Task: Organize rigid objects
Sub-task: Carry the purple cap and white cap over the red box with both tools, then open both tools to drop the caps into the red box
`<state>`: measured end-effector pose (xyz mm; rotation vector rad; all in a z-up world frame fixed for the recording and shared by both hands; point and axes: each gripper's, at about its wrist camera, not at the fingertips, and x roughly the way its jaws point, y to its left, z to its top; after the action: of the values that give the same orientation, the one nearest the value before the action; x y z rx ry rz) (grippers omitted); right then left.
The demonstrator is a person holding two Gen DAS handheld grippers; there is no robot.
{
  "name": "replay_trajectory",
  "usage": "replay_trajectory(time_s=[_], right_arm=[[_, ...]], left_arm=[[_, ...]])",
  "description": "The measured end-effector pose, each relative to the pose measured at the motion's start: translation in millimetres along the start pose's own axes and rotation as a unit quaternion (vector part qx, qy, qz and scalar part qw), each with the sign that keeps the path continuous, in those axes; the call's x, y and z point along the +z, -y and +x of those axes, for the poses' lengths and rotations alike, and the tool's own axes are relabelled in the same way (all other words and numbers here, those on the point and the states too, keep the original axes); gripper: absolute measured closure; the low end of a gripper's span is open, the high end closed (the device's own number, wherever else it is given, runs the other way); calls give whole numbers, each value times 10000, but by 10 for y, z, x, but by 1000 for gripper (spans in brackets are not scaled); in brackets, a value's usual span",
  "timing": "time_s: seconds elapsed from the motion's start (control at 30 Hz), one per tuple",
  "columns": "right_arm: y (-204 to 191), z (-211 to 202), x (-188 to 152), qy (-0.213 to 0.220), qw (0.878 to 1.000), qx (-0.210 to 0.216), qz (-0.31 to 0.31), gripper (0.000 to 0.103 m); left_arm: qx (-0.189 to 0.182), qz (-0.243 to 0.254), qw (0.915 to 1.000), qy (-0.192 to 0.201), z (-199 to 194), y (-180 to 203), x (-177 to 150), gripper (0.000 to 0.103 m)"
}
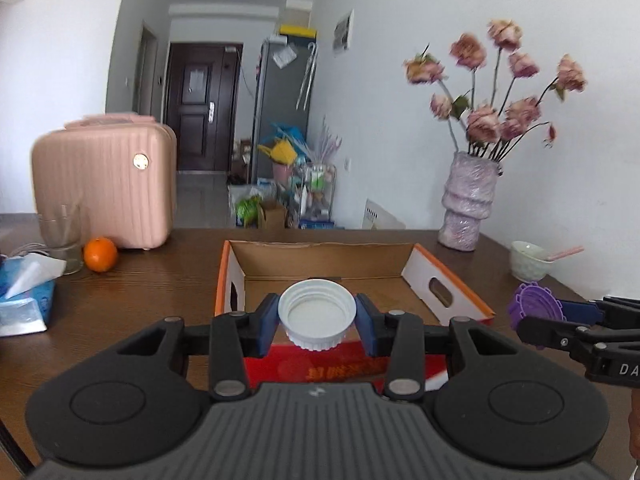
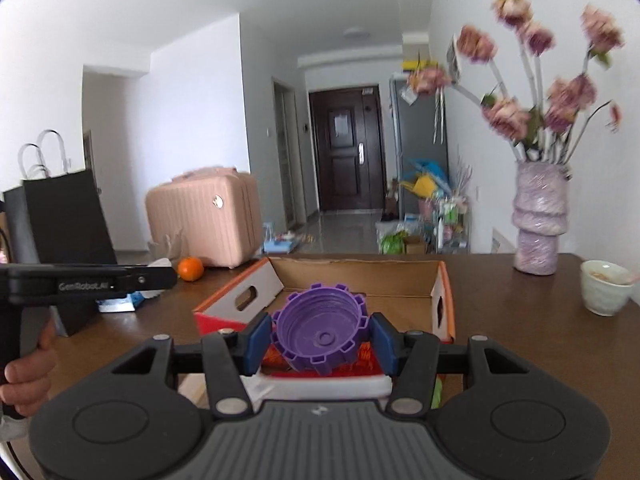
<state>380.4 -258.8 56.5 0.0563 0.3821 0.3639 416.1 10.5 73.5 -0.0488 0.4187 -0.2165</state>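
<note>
A white-walled room with a dark door at the far end of a hallway lies behind a brown wooden counter (image 1: pixel 168 280), and the landmark on it is an open cardboard box (image 1: pixel 320 268) with orange-edged walls and cut-out handles, its floor bare as far as the views show.

To the box's left stands a pink suitcase (image 1: pixel 108 184); to its right, near the wall, a lilac vase (image 1: pixel 466 204) of dried roses. Smaller things sit around: a tissue pack (image 1: pixel 24 292), a glass (image 1: pixel 62 236) and an orange (image 1: pixel 100 255) left of the box, a pale cup (image 1: pixel 528 262) with a spoon to the right.

Both grippers are loaded and held near the box's near wall, above the counter. The left gripper (image 1: pixel 317 314) has its fingers clamped on a white cap (image 1: pixel 317 310), opening upward, over the near edge. The right gripper (image 2: pixel 320 334) is clamped on a purple notched lid (image 2: pixel 320 328), just outside the box's right side.

The step in hand looks like carrying both pieces to the box. Next, each needs moving forward past the near wall, lowering to the cardboard floor, then opening. The box walls are the main obstruction, and the two grippers are close enough to crowd each other.
</note>
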Motion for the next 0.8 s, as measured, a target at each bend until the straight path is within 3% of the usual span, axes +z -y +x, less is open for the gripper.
replay_trajectory(time_s=[0.1,0.2,0.33,0.43,0.5,0.57,0.6,0.67,0.8], right_arm=[[183,538,180,-319,9995,-50,-67,50],[403,1131,385,-672,9976,-136,1,50],[597,1849,549,-1027,9933,-482,-203,50],[729,2367,600,-1545,9860,-586,-243,50],[785,2647,615,-1825,9802,-715,-278,50],[767,2862,625,-1931,9758,-898,-505,50],[764,2961,626,-2045,9727,-935,-572,50],[765,3129,629,-2268,9679,-900,-594,50],[724,3219,583,-2330,9648,-1006,-683,46]], left_arm=[[47,130,9996,-226,511,-59,205,62],[162,169,9973,-696,1100,-128,347,62],[486,211,9912,-1214,1837,-237,418,62],[599,207,9866,-1505,2248,-319,432,61],[805,398,9834,-1575,2429,-319,408,61],[719,492,9799,-1796,2572,-340,397,59],[572,367,9791,-1918,2615,-378,406,56],[446,257,9764,-2096,2651,-444,410,32],[344,273,9771,-2080,2562,-516,393,29]])
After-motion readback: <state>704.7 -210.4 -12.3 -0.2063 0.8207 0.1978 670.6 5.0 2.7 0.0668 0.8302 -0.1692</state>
